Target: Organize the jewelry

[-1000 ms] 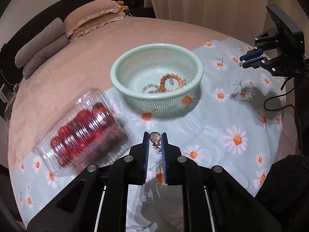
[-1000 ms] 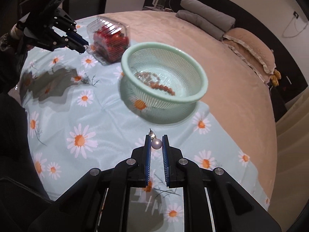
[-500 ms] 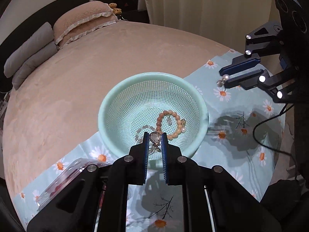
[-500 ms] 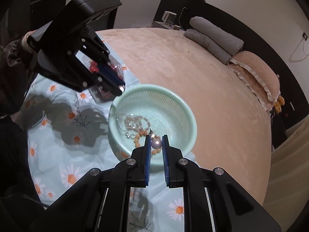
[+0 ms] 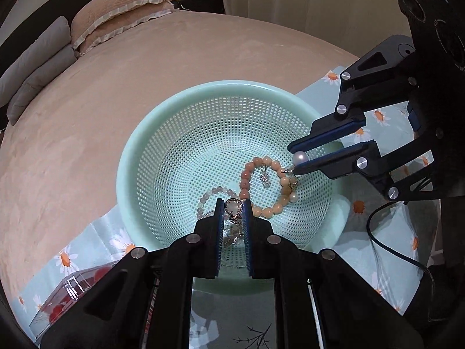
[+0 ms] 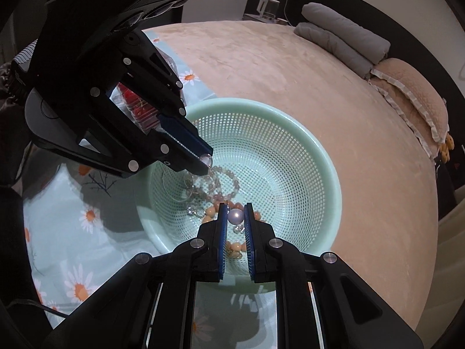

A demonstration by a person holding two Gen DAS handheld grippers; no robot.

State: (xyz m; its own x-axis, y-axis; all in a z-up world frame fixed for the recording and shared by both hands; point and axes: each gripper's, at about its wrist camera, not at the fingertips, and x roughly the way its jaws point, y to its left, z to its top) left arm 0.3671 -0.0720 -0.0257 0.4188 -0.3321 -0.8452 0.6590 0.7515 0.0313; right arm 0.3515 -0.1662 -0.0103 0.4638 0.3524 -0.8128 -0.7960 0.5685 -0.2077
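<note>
A mint-green mesh basket (image 5: 136,157) (image 6: 325,163) sits on a daisy-print cloth. It holds an orange bead bracelet (image 5: 247,180) and a pale bead bracelet (image 6: 223,180). My left gripper (image 5: 233,203) is shut on a small silver pendant earring (image 5: 234,207), held over the basket's near side. My right gripper (image 6: 235,215) is shut on a pearl earring (image 6: 235,216), also held over the basket. The right gripper's fingers (image 5: 325,136) and the pearl (image 5: 300,156) show in the left wrist view. The left gripper's fingers (image 6: 186,139) show in the right wrist view.
A clear plastic box of red fruit (image 5: 66,293) (image 6: 136,107) lies on the cloth beside the basket. Beyond the cloth (image 5: 357,206) is a tan bedspread (image 5: 116,67) with pillows (image 5: 116,14) and folded grey bedding (image 6: 343,37). A black cable (image 5: 386,241) hangs at the right.
Both grippers have moved in from apart and now hover over the basket, facing each other, each still holding its earring. The basket looms much larger.
</note>
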